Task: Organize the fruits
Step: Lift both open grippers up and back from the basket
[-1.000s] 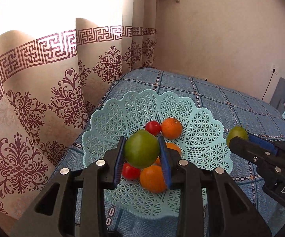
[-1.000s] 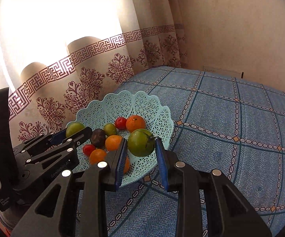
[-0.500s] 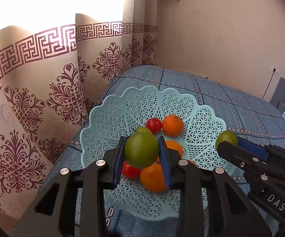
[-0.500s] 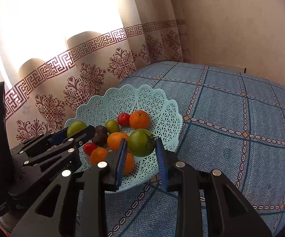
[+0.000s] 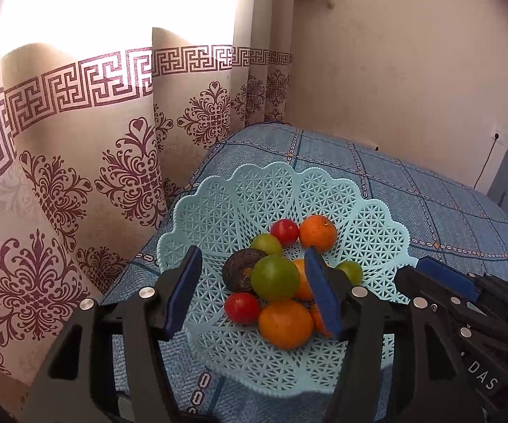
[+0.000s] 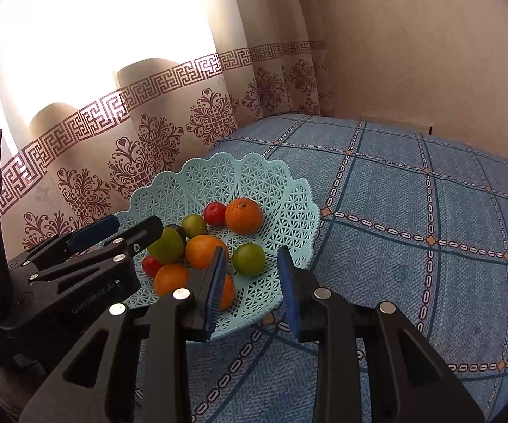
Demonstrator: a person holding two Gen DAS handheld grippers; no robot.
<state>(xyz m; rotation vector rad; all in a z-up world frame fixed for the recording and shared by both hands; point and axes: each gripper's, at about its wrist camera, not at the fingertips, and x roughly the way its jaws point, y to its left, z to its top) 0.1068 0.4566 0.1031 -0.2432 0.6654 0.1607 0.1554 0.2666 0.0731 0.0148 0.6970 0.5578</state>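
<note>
Left gripper (image 5: 254, 290): its jaws are standing wide apart at the lower centre of the left wrist view, gripping nothing.
Large green fruit (image 5: 275, 277): it is lying between those spread blue pads, on top of the pile, touching neither pad.
Right gripper (image 6: 252, 285): its jaws are gaping too, low in the right wrist view, holding nothing.
Small green fruit (image 6: 248, 259): it is sitting in the basket just beyond the right gripper's open fingers.
Basket (image 5: 218, 218): this pale blue lattice bowl is sitting mid-frame on the blue checked bedspread (image 6: 430, 218).
Other fruit: oranges (image 5: 318, 232), red tomatoes (image 5: 242, 308) and a dark fruit (image 5: 238, 271) are crowding together at the basket's centre.
Curtain (image 5: 77, 162): it is hanging along the left of the frame, patterned in maroon.
</note>
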